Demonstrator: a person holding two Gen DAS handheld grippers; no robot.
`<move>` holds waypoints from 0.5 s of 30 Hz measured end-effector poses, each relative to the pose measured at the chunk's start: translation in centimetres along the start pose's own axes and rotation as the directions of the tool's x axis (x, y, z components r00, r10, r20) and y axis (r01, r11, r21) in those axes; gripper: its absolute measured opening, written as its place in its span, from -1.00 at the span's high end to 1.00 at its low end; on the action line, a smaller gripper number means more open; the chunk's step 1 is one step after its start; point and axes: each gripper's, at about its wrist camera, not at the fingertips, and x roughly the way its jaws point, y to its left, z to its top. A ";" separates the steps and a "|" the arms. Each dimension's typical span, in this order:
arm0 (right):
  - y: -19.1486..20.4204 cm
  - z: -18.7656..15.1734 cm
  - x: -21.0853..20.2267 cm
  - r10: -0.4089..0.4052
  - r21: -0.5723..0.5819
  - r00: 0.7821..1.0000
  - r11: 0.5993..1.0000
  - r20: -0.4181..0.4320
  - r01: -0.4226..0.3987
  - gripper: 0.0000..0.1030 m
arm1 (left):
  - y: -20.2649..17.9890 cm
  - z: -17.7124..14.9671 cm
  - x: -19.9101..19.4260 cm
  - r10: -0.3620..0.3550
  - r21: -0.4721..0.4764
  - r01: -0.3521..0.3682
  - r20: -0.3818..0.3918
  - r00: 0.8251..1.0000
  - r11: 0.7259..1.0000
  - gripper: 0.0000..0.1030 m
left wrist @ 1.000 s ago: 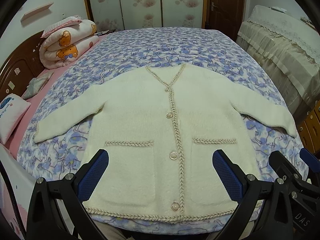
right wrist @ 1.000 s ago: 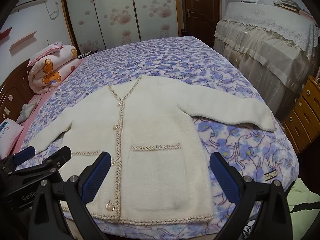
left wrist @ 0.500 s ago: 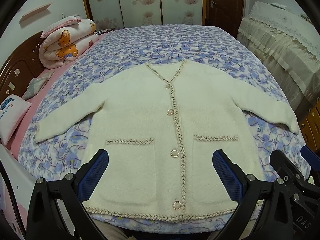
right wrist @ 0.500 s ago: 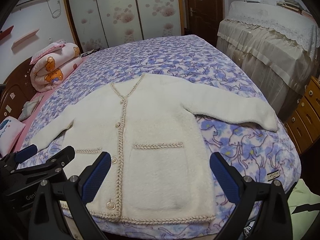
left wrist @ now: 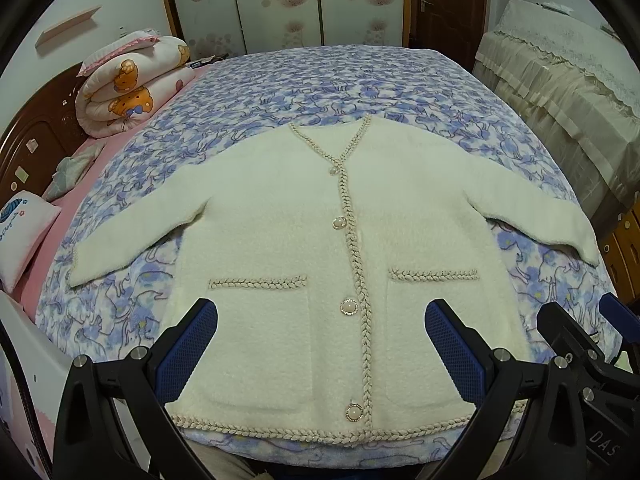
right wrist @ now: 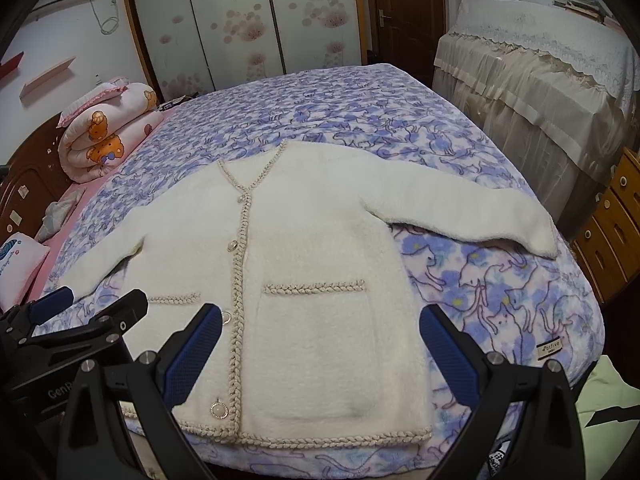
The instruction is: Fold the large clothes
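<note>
At 6 o'clock in the left wrist view, the left gripper is hanging over the hem of the cardigan with its jaws spread wide and nothing between the blue pads. The right gripper is doing likewise in its own view, jaws standing wide apart and pinching nothing; its body is also showing at 4 o'clock in the left view. The cream cardigan is lying flat and buttoned on the bedspread, hem nearest, neckline pointing to 12 o'clock, sleeves reaching out toward 9 and 3 o'clock. A rolled quilt is sitting at 10 o'clock near the headboard. Farther off, wardrobe doors are standing at 12 o'clock, and a cloth-draped piece of furniture is standing at 2 o'clock.
</note>
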 end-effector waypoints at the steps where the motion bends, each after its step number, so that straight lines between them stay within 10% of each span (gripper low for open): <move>1: -0.1 -0.1 0.2 0.000 0.000 1.000 1.000 -0.004 0.000 -0.93 | 0.0 0.0 0.0 0.000 -0.001 0.000 0.000 1.000 1.000 -0.99; 15: -0.3 -0.2 0.5 0.000 0.003 1.000 1.000 -0.008 0.000 -0.93 | -0.1 0.0 0.2 -0.001 0.000 0.001 -0.001 1.000 1.000 -0.99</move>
